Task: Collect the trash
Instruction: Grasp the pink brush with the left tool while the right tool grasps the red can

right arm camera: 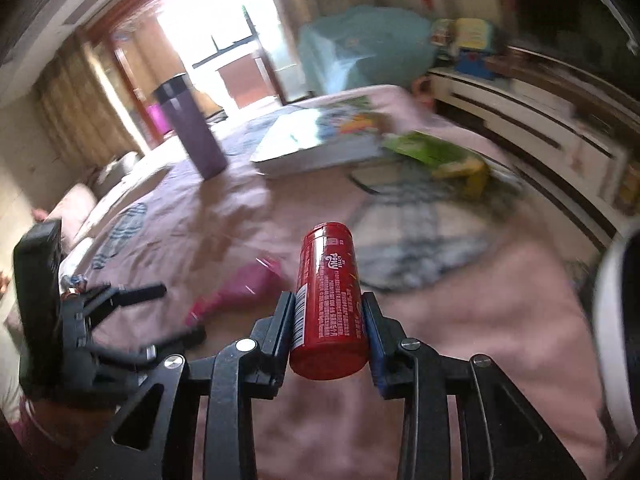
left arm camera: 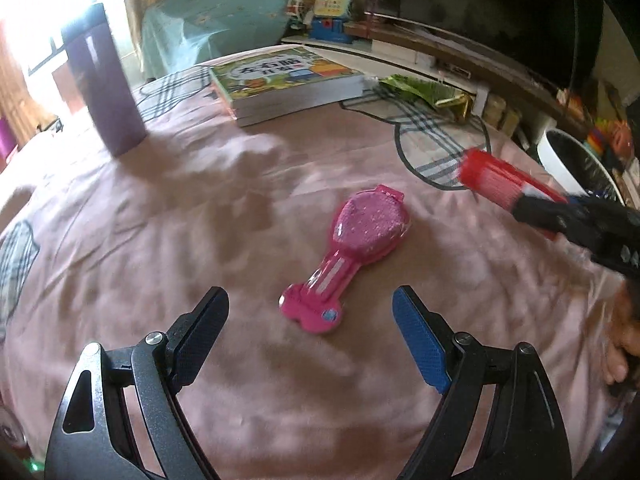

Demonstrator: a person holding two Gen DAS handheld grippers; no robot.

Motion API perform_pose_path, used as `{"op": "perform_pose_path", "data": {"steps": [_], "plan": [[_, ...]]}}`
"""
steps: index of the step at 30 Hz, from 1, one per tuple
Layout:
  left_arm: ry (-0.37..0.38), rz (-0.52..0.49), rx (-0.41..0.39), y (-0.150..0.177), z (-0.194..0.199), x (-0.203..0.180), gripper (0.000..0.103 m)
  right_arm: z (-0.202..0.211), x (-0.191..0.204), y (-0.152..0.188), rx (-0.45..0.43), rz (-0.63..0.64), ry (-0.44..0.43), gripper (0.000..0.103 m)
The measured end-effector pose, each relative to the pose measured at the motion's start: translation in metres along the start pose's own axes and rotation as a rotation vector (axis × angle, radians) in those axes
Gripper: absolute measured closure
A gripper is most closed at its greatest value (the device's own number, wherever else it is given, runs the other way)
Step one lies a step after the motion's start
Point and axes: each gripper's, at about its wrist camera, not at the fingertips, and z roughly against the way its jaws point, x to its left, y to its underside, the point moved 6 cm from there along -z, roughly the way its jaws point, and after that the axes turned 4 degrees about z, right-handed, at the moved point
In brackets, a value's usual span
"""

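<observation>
Right tongs (right arm camera: 327,322) clamped on a red canister (right arm camera: 328,304), pads pressed flat against both sides of it, canister tilted forward and lifted clear of the pink cloth (right arm camera: 460,340). White lettering and a barcode visible along the canister's side. From the left wrist view, same canister (left arm camera: 494,178) seen at far right, gripped by the black right tongs (left arm camera: 532,210), above the cloth near a plaid patch (left arm camera: 436,148).

Left tongs (left arm camera: 310,334) spread wide apart, nothing between them, hovering above the cloth. Just ahead of them, a pink blister pack (left arm camera: 348,258) lying flat, its round glittery end pointing away, its narrow end nearest the gap between the pads. Not touching either finger. In the right wrist view, same pack (right arm camera: 240,286) blurred, beside the left tongs (right arm camera: 176,312) at lower left.

Farther back: a tall purple tumbler (left arm camera: 104,84) standing upright at left, a stack of picture books (left arm camera: 286,86) in the middle, a crumpled green and gold wrapper (left arm camera: 428,94) just right of the books, touching or nearly touching them — cannot tell which. A white round bin (left arm camera: 568,160) at the right edge, off the cloth. A fingertip or two (left arm camera: 624,344) showing at lower right. Right wrist view smeared by motion blur.
</observation>
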Motion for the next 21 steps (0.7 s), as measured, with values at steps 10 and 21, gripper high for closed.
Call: {"op": "perform_pose_path", "data": {"steps": [10, 21], "plan": [[0.038, -0.047, 0.031, 0.001, -0.009, -0.019, 0.070, 0.012, -0.020, 0.034, 0.021, -0.079, 0.021, 0.066], [0.138, 0.117, 0.055, 0.040, 0.032, -0.052, 0.069, 0.020, -0.026, 0.039, 0.021, -0.072, -0.034, 0.059]]}}
